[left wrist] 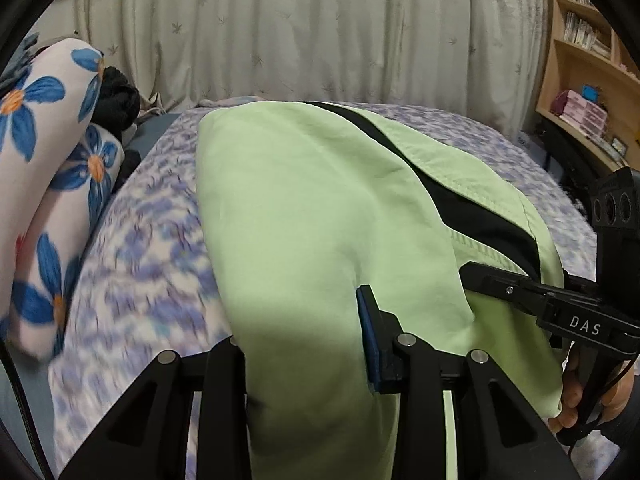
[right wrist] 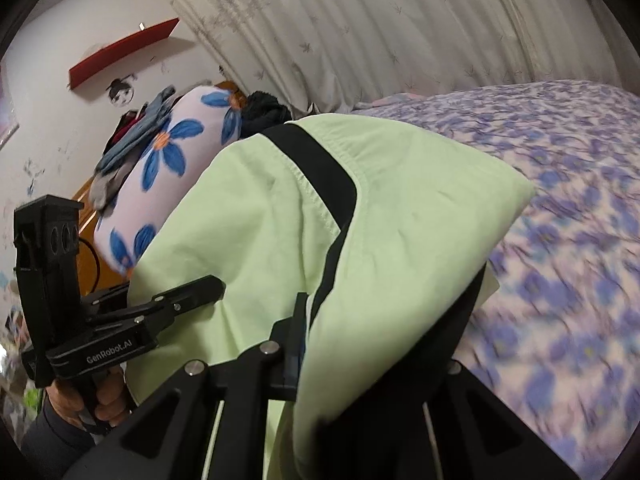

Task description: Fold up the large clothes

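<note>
A large light-green garment (left wrist: 304,208) with a black stripe (left wrist: 472,208) hangs lifted over the bed, gripped at both near corners. My left gripper (left wrist: 304,344) is shut on a thick bunch of the green cloth. Its blue-padded right finger (left wrist: 366,336) shows, while the left finger is hidden under the fabric. My right gripper (left wrist: 472,274) pinches the garment's right edge. In the right wrist view the green garment (right wrist: 400,220) drapes over my right gripper (right wrist: 320,344), which is shut on it with one finger covered. My left gripper (right wrist: 208,288) grips the far left edge.
The bed (left wrist: 140,240) has a purple floral sheet. Flower-print rolled bedding (left wrist: 48,140) and dark clothes (left wrist: 120,100) lie at its left end. A curtain (left wrist: 320,32) hangs behind, and a wooden bookshelf (left wrist: 588,92) stands at the right. A hand (right wrist: 104,396) holds the left gripper's handle.
</note>
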Available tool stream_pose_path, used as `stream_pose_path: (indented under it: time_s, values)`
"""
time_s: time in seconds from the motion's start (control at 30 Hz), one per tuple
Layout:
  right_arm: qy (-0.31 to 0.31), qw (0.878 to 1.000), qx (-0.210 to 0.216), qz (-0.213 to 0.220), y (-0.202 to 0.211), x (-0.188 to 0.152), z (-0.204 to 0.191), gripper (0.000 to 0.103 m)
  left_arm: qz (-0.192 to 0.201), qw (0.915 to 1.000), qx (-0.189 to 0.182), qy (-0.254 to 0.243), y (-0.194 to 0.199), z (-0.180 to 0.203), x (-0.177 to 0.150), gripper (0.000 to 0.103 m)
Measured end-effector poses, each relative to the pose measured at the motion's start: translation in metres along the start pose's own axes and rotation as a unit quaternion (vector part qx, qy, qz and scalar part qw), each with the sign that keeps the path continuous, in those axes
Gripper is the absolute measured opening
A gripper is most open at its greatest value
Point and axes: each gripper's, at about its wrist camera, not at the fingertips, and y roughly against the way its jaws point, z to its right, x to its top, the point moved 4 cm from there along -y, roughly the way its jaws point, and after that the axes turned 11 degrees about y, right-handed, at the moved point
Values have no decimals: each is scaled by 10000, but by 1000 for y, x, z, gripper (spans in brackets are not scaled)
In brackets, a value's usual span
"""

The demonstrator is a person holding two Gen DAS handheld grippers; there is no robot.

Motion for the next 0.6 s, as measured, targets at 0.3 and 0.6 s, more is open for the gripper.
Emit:
stream_pose_path:
  time_s: [0.3, 0.6]
  values:
    - [-670, 9902, -600, -1072, -165, -38, 82, 27, -776, 9935, 785, 260, -178, -93, -10, 55]
    - [820, 9832, -1002, -1286, -142, -51, 61, 49, 67, 9906, 1229, 592, -165, -120, -25, 91]
